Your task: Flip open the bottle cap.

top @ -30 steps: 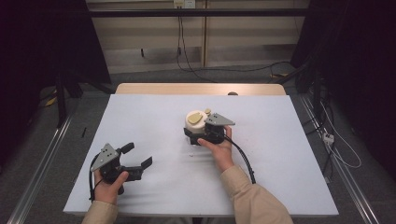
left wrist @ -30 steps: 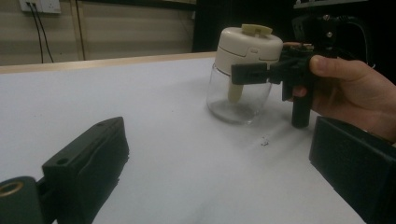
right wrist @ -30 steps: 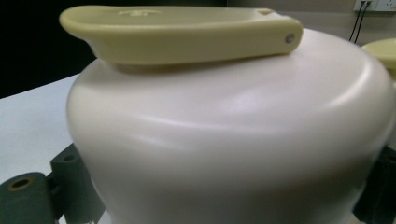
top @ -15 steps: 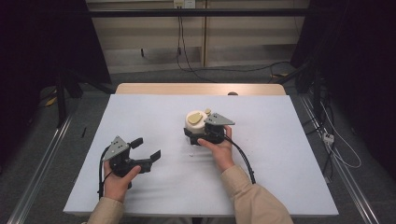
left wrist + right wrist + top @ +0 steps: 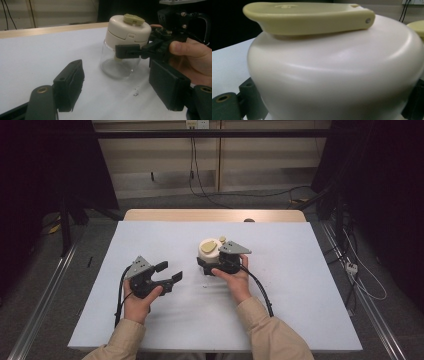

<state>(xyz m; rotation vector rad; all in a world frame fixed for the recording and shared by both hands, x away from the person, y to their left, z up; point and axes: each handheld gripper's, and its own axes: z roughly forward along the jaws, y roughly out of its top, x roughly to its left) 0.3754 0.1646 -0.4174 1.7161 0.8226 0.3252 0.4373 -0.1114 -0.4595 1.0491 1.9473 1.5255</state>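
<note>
White surface point(image 5: 300, 285), dark surroundings. Glass jar point(image 5: 119, 65) with cream lid point(image 5: 210, 247) stands at centre, clamped at the neck by the right tool point(image 5: 209, 266). Left tool point(image 5: 168, 272), empty, jaws apart though just narrowing, sits short of the jar; lid not yet removed.

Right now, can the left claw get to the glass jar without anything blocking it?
Probably yes. The left claw stands open with nothing between its jaws, which have just been closing, and bare table lies between it and the jar. The right claw already grips the jar, so only the near side looks free.
</note>
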